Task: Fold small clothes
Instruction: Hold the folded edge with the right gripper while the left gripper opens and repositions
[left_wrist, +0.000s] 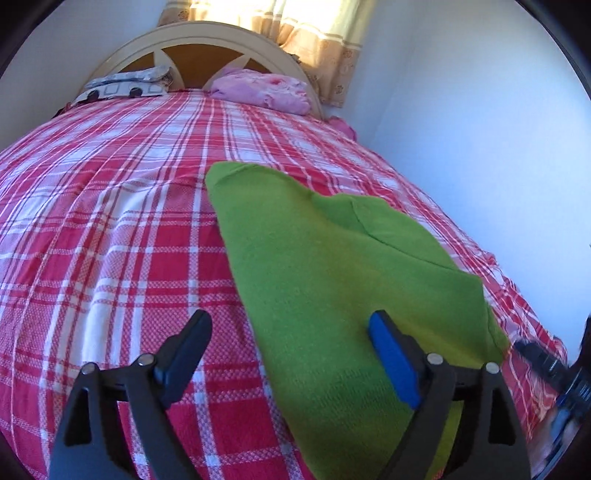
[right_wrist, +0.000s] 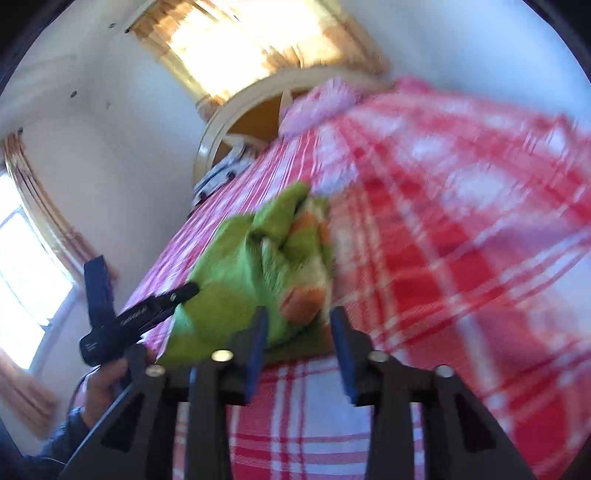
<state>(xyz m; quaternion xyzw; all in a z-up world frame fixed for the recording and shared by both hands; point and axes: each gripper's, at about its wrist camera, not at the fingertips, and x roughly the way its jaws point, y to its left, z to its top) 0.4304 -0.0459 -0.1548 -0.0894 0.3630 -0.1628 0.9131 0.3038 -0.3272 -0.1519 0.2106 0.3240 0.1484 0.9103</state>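
Note:
A small green garment (left_wrist: 332, 280) lies on the red and white plaid bedspread (left_wrist: 110, 229). In the left wrist view it is spread flat with one part folded over. My left gripper (left_wrist: 291, 325) is open over its left edge; the right finger (left_wrist: 391, 362) is above the cloth, the left finger above the bedspread. In the blurred right wrist view the garment (right_wrist: 236, 266) looks bunched, with orange and white patches. My right gripper (right_wrist: 299, 317) is open just in front of its near edge, nothing between the jaws. The left gripper (right_wrist: 147, 314) shows at the garment's left side.
A headboard (left_wrist: 207, 37) stands at the far end with a grey patterned pillow (left_wrist: 125, 85) and a pink bundle (left_wrist: 262, 90). A white wall (left_wrist: 480, 129) runs along the bed's right side. Curtained windows (right_wrist: 236, 40) are behind the bed. The right gripper's body (left_wrist: 554, 369) shows at the lower right.

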